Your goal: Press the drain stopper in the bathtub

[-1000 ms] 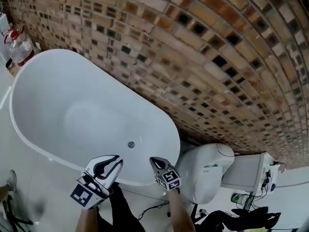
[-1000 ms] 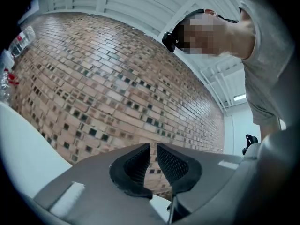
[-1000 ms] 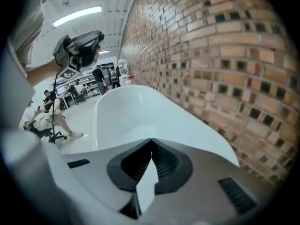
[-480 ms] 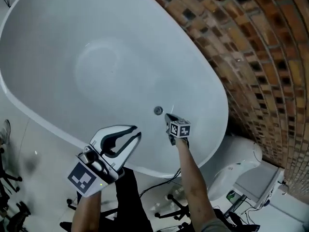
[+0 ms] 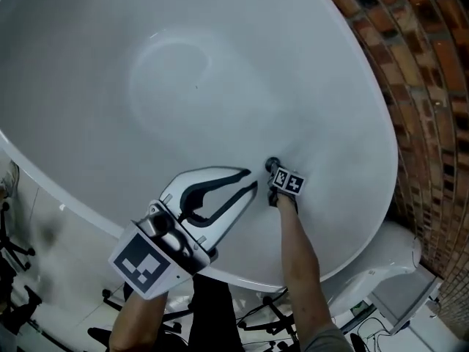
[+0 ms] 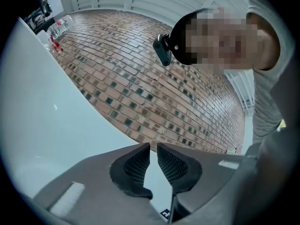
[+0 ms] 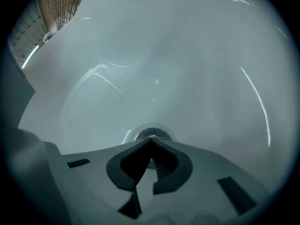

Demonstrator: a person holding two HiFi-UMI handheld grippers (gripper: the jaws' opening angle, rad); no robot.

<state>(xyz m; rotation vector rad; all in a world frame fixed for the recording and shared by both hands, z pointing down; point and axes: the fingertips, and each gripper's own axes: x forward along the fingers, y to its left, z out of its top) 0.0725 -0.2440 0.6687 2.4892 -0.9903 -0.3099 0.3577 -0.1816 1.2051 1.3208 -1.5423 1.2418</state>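
two shut fingers of my right gripper [image 7: 151, 143] point tip-first at the drain stopper [image 7: 148, 135]; i should push straight down, centred. left gripper [image 6: 153, 159] hangs empty, fingers nearly together.

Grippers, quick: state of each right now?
Left gripper: closed, holding nothing.
Right gripper: closed, holding nothing, tips right at the drain stopper.
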